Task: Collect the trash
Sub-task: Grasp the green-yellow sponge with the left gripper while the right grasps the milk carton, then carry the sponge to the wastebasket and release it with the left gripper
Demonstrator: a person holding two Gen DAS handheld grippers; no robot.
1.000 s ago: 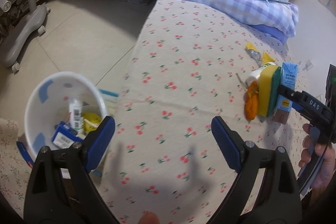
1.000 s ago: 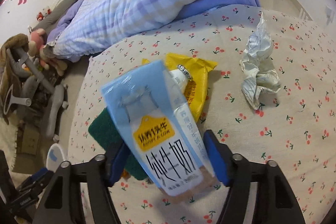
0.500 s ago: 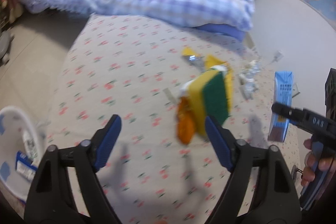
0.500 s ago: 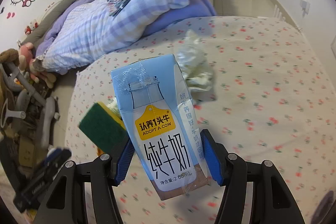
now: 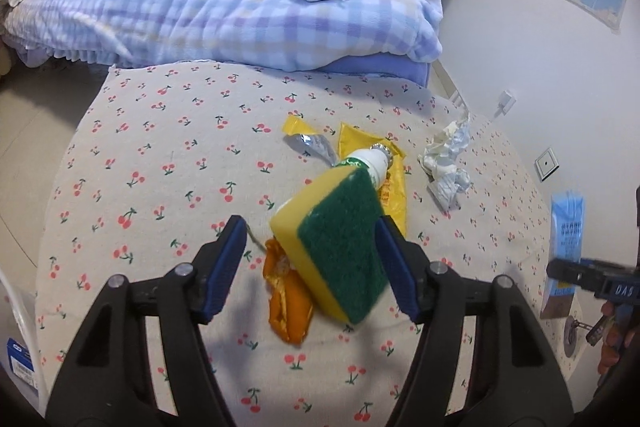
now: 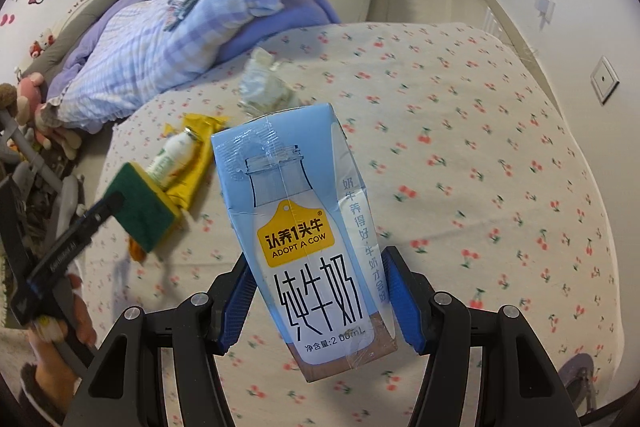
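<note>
Pale blue milk carton (image 6: 308, 239) clamped upright, slightly tilted, between the blue pads of the right gripper (image 6: 316, 301), held clear above the cherry-print bedsheet (image 6: 480, 131). From the left wrist, the same carton (image 5: 566, 239) seen only small at the right edge, its printed front turned away. From the right wrist, bold label with a yellow tag and a drawn bottle outline in full view. Left gripper (image 5: 310, 269) low over the sheet (image 5: 160, 155), jaws closing, with a yellow sponge with green scouring face (image 5: 338, 247) between them; right pad touching or nearly touching the green edge, left pad apart from the yellow side. Under and beside the sponge, orange peel (image 5: 288, 303), visible clearly only in the left view; from the right wrist just an orange scrap below the sponge (image 6: 140, 205). Behind the sponge, a small white bottle (image 5: 370, 163) lying on a yellow wrapper (image 5: 394, 187), a foil-lined yellow scrap (image 5: 306, 139) just to its left, and crumpled white paper (image 5: 446, 163) near the sheet's right side. In the right view, that paper (image 6: 266, 85) blurred beyond the carton's top. Checked lilac quilt (image 5: 224, 11) heaped at the far end. White bin rim (image 5: 18, 315) at the lower left, in the left view alone.
</note>
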